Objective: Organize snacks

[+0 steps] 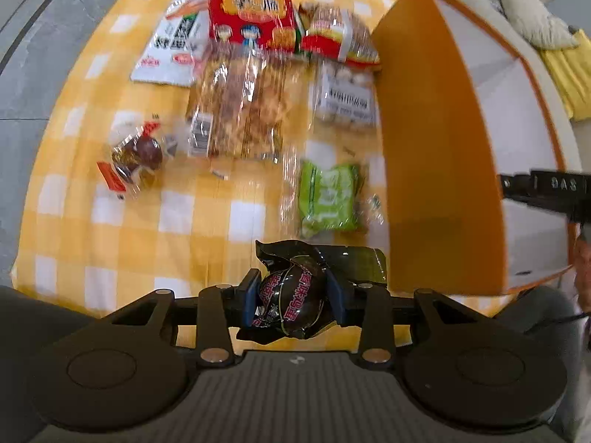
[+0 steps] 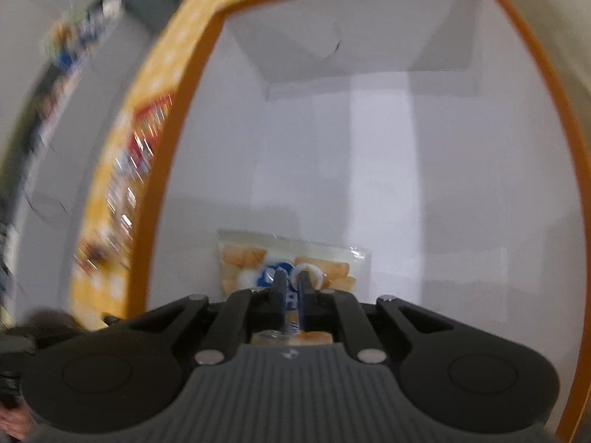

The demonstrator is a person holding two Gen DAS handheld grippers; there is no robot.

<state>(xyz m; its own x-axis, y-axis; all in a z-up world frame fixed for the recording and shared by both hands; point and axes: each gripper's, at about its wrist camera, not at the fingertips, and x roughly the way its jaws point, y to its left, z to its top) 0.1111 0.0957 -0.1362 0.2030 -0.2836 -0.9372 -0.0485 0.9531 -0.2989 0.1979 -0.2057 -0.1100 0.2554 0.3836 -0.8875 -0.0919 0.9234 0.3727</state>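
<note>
The left gripper (image 1: pixel 293 295) has its fingers pinching a black snack pack (image 1: pixel 291 302) just above the bench (image 1: pixel 122 232). The right gripper (image 2: pixel 291 288) has its fingers pinching a clear pack of puffs (image 2: pixel 255 262) inside the orange box (image 2: pixel 173 140). I think that pack should go low in the box before the fingers let go. Farther off, the green pack (image 1: pixel 328 195), a long bread bag (image 1: pixel 243 107) and the red pack (image 1: pixel 251 14) lie waiting beside the box.

Home living room — checked tablecloth (image 1: pixel 122 236), cushioned sofa (image 1: pixel 524 7), grey tiled floor (image 1: pixel 29 74)
</note>
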